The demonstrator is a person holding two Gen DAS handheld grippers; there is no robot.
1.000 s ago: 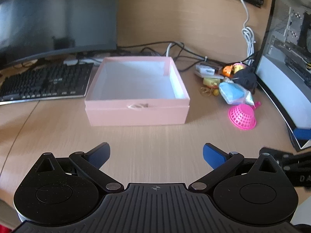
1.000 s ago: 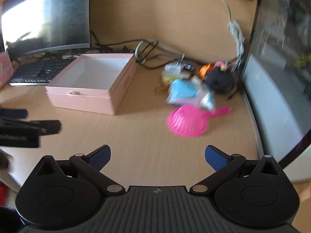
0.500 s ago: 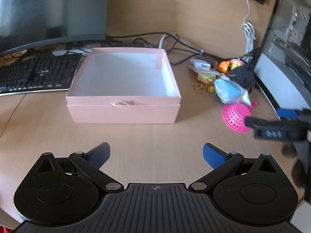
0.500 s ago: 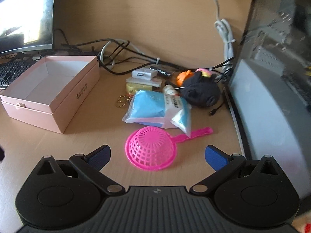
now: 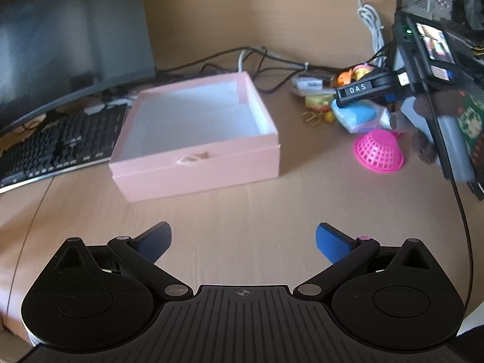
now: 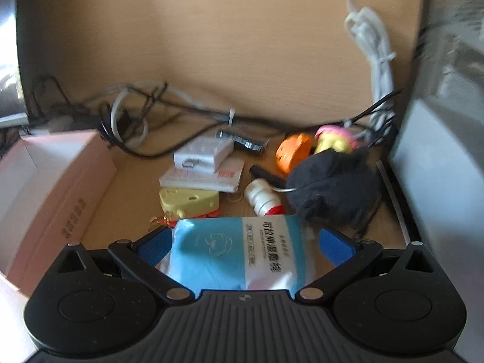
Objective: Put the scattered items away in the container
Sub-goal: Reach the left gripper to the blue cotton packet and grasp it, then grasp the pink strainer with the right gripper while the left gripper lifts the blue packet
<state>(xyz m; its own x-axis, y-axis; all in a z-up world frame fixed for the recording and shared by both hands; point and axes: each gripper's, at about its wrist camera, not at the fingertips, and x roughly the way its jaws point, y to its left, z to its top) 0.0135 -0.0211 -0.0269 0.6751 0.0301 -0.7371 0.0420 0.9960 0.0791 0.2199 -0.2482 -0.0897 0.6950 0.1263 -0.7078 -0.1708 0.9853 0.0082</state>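
An open pink box with a white inside sits mid-desk; its side shows at left in the right wrist view. My left gripper is open over bare desk in front of it. My right gripper is open, its blue pads either side of a light blue wipes packet. Beyond the packet lie a yellow cheese toy, a white case on a flat card box, a white bottle, a black plush and an orange toy. A pink mesh strainer lies right of the box.
A black keyboard and a monitor stand left of the box. Tangled cables run along the back wall. A computer case bounds the desk's right side. A white cord hangs down the wall.
My right gripper has moved forward and down over the strainer to straddle the blue packet. The left wrist view has tilted and drawn nearer the box; the right gripper now shows above the pile.
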